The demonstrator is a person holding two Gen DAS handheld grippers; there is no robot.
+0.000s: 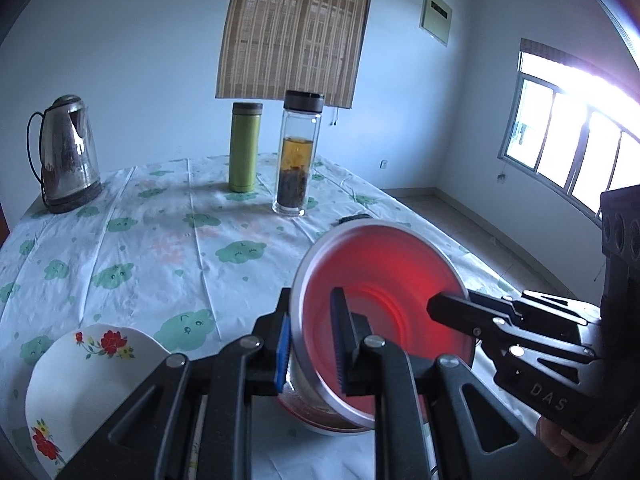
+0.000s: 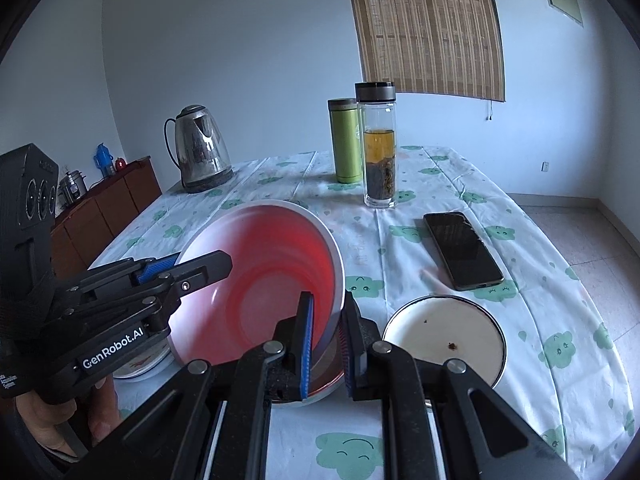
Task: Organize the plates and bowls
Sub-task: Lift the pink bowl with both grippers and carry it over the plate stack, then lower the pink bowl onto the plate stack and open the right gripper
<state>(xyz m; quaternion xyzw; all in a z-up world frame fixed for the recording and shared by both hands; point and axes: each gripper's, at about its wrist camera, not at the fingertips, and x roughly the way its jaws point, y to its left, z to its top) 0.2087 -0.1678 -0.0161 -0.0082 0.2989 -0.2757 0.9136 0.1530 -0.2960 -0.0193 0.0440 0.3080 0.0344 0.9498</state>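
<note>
A red bowl with a silver rim (image 1: 384,300) is held tilted above the table between both grippers; it also shows in the right wrist view (image 2: 264,276). My left gripper (image 1: 312,356) is shut on its left rim, blue pads on either side of the wall. My right gripper (image 2: 326,344) is shut on its right rim. Under the bowl another dish (image 1: 320,420) rests on the cloth, mostly hidden. A white floral plate (image 1: 88,376) lies at the lower left. A white enamel plate with a dark rim (image 2: 444,340) lies to the right.
A steel kettle (image 1: 68,156), a green flask (image 1: 244,148) and a glass tea bottle (image 1: 298,156) stand at the table's far side. A black phone (image 2: 462,250) lies on the cloud-print cloth (image 1: 160,240). A wooden cabinet (image 2: 104,208) stands beyond the left edge.
</note>
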